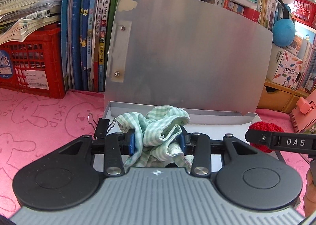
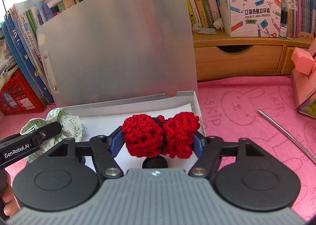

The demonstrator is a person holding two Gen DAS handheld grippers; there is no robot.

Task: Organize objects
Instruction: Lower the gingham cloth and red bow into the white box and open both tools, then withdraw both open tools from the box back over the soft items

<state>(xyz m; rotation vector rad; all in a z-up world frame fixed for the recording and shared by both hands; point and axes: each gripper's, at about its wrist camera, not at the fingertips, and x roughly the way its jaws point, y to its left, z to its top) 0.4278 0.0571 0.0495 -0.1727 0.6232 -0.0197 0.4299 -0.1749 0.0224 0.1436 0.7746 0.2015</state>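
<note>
Your left hand-held gripper (image 1: 158,142) is clenched on a bunched green-checked cloth (image 1: 158,126), the blue pads (image 1: 130,142) pressing it from both sides; the cloth bulges above the fingers and trails below them. It hangs over the near left part of the open white box (image 1: 217,121). Your right hand-held gripper (image 2: 159,140) is grasping a red crocheted bow (image 2: 160,134) across its width, one blue pad on each lobe, the dark band at the bow's middle facing you. The bow is over the box's near right part, above the white sheet lining the bottom.

Both grippers tilt downward toward the box, side by side, each one's finger showing at the edge of the other's view. A few of your fingers (image 2: 8,199) show behind the left gripper's handle.

The box's translucent grey lid (image 1: 187,47) stands upright at its far edge. Just left of the box, a black binder clip (image 1: 101,128) lies on the pink rabbit-print towel (image 1: 39,118) covering the surface. To the right of the box, well apart, a thin metal rod (image 2: 286,134) lies on the towel. Behind the box stand rows of books (image 1: 94,27); behind and to its left, a red crate (image 1: 29,61); behind and to its right, a wooden drawer unit (image 2: 246,61) carrying a label-printer carton (image 2: 252,11).
</note>
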